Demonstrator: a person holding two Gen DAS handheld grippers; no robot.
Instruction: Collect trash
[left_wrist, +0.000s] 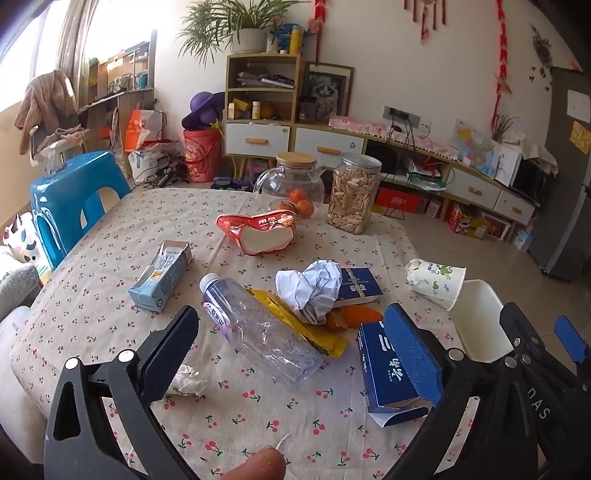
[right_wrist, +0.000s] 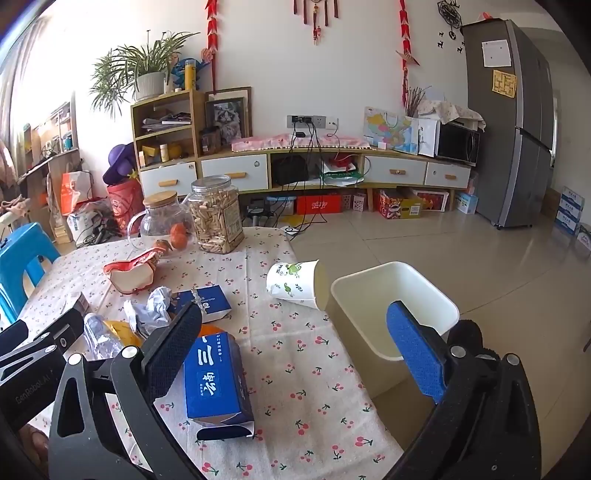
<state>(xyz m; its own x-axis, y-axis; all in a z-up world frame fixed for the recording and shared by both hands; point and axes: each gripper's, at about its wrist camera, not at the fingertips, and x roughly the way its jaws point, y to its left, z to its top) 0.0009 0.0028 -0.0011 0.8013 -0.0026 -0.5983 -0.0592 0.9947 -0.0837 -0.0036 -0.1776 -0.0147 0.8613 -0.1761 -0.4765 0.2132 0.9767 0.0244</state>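
Observation:
Trash lies on the cherry-print tablecloth (left_wrist: 258, 417): a crushed clear bottle (left_wrist: 258, 328), a light blue carton (left_wrist: 160, 275), crumpled white paper (left_wrist: 314, 284), a yellow wrapper (left_wrist: 306, 325), a blue box (left_wrist: 388, 369), a second blue box (left_wrist: 360, 286), a red snack bag (left_wrist: 258, 230) and a tipped paper cup (left_wrist: 436, 282). A white bin (right_wrist: 395, 306) stands beside the table's right edge. My left gripper (left_wrist: 291, 343) is open above the bottle. My right gripper (right_wrist: 295, 332) is open, over the blue box (right_wrist: 218, 380) and the table edge.
A jar of snacks (left_wrist: 354, 194), a glass pitcher (left_wrist: 295, 177) and oranges (left_wrist: 304, 206) stand at the table's far side. A blue stool (left_wrist: 70, 199) is at the left. A small crumpled wrapper (left_wrist: 184, 380) lies by my left finger. Tiled floor (right_wrist: 480, 251) lies beyond the bin.

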